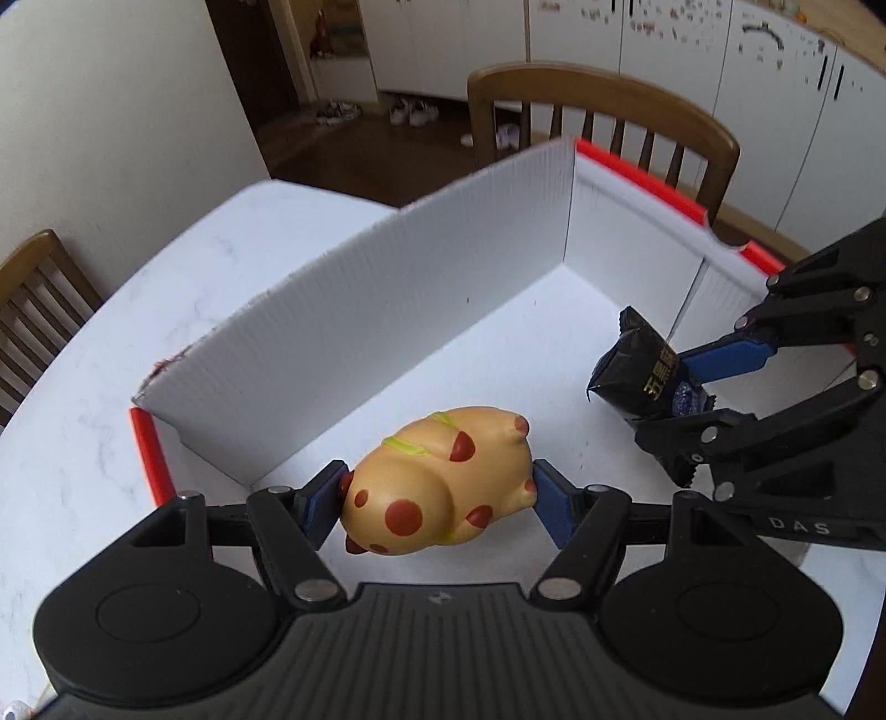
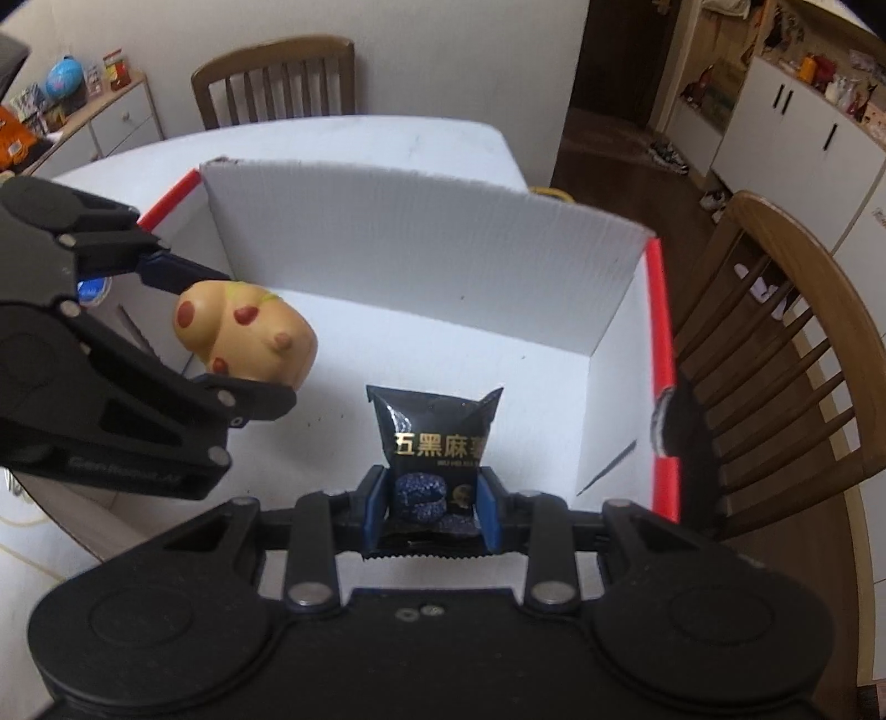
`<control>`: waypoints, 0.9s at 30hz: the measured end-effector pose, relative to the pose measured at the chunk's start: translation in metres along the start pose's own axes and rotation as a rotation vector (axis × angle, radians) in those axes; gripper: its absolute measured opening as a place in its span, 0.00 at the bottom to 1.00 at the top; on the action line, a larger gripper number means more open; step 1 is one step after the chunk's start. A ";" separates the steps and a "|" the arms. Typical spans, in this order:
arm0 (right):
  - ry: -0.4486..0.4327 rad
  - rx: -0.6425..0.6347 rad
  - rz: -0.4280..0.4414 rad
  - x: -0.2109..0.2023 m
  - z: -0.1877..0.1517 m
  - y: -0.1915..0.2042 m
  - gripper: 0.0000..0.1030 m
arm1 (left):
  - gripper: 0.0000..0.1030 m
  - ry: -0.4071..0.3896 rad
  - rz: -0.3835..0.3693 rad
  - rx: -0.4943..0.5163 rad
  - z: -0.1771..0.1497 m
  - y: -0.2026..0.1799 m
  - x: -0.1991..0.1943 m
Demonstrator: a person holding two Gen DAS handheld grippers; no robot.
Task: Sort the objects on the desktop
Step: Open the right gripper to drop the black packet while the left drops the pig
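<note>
My left gripper (image 1: pixel 437 493) is shut on a tan squishy animal toy with red spots (image 1: pixel 437 482) and holds it over the floor of a white corrugated box (image 1: pixel 360 310) with red edges. The toy also shows in the right wrist view (image 2: pixel 249 338), with the left gripper (image 2: pixel 243 338) around it. My right gripper (image 2: pixel 432 509) is shut on a black snack packet with gold lettering (image 2: pixel 434 443), also held above the box floor (image 2: pixel 443 354). In the left wrist view the packet (image 1: pixel 637 371) sits in the right gripper (image 1: pixel 686 393) at the right.
The box stands on a white marble-look table (image 1: pixel 111 399). Wooden chairs stand at the table's far side (image 1: pixel 603 111), left (image 1: pixel 33 304) and right (image 2: pixel 775 343). A shelf with toys (image 2: pixel 72 88) is at the back left. White cabinets (image 1: pixel 720 50) line the wall.
</note>
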State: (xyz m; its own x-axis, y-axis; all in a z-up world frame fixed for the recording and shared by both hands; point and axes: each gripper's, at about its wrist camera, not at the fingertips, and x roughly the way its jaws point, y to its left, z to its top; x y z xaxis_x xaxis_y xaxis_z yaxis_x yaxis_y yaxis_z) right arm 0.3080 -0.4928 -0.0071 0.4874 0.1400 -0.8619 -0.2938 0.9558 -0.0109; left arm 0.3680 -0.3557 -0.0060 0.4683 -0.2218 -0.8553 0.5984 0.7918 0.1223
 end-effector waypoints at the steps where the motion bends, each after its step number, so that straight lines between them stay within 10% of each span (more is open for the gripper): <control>1: 0.006 -0.007 0.003 0.002 0.001 0.000 0.32 | 0.68 0.016 0.000 0.002 0.001 0.000 0.003; 13: 0.076 -0.029 0.001 0.020 0.010 -0.001 0.30 | 0.69 0.151 0.013 0.048 -0.005 -0.002 0.030; 27: -0.003 -0.024 0.013 0.000 0.005 -0.005 0.52 | 0.74 0.040 -0.016 0.018 -0.005 -0.001 0.003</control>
State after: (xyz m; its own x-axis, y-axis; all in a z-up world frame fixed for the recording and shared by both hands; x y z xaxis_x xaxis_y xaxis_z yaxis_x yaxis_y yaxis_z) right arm 0.3133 -0.4966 -0.0042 0.4853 0.1534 -0.8608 -0.3203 0.9473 -0.0117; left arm 0.3653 -0.3548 -0.0113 0.4327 -0.2111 -0.8765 0.6174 0.7779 0.1175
